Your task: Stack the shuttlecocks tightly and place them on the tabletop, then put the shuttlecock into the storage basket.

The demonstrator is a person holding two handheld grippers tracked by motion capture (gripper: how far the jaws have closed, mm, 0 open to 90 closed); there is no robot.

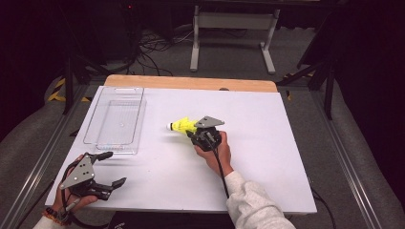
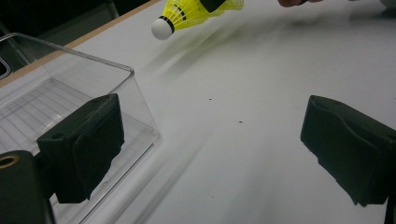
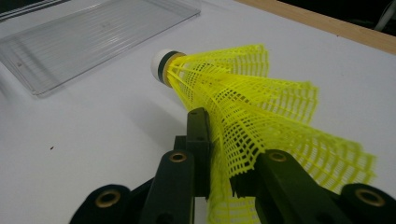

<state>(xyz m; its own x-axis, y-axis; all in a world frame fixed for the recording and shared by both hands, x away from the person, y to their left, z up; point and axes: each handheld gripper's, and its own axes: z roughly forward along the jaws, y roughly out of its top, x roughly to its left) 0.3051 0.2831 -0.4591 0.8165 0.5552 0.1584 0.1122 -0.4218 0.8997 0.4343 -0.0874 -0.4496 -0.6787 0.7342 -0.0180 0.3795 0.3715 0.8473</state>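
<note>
Your right gripper (image 1: pixel 193 132) clamps the crushed yellow mesh skirt of a white-tipped plastic shuttlecock (image 3: pixel 243 93) above the white table (image 1: pixel 267 157), its far edge cut off, while your left gripper (image 1: pixel 109 168) gapes empty.

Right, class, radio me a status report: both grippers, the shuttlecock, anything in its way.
Right gripper shut on shuttlecock, squashing its yellow skirt. Left gripper open, holding nothing, near the clear tray. Bare table between shuttlecock and tray.
</note>
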